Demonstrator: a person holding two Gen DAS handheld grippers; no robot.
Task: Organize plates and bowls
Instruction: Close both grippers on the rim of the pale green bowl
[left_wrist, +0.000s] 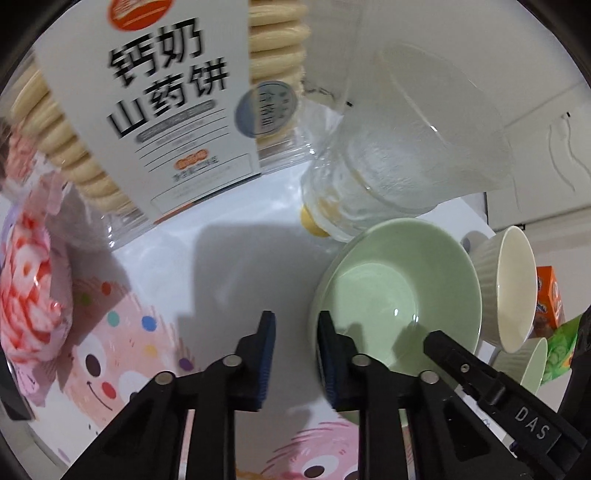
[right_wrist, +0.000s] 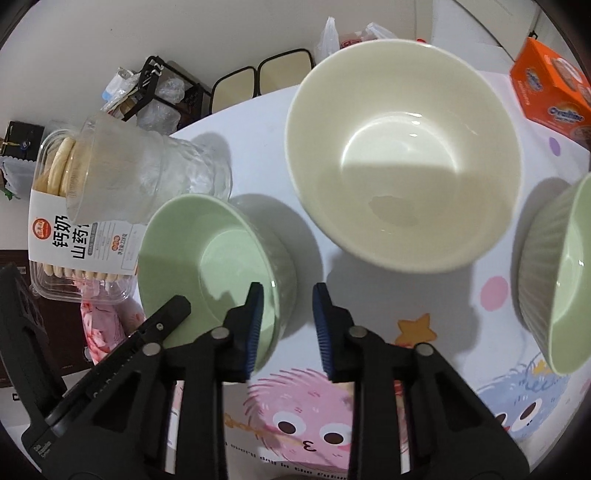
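A smooth pale green bowl (left_wrist: 399, 291) (right_wrist: 214, 258) stands on the cartoon-print tablecloth (right_wrist: 369, 295). My left gripper (left_wrist: 295, 328) straddles its left rim: the right pad is over the inside and the left pad is apart from the rim. My right gripper (right_wrist: 286, 310) straddles the opposite rim, with a strip of cloth showing between the wall and the outer pad. Neither pair of pads presses the bowl. A cream ribbed bowl (right_wrist: 402, 147) (left_wrist: 513, 291) and a green ribbed bowl (right_wrist: 561, 277) (left_wrist: 532, 362) stand to the right.
A clear cup (left_wrist: 406, 147) (right_wrist: 136, 173) stands just behind the green bowl. A biscuit tub (left_wrist: 166, 110) (right_wrist: 74, 236) and a pink packet (left_wrist: 26, 295) crowd the left. An orange box (right_wrist: 550, 92) sits at the far right. Chairs (right_wrist: 258, 77) stand beyond the table.
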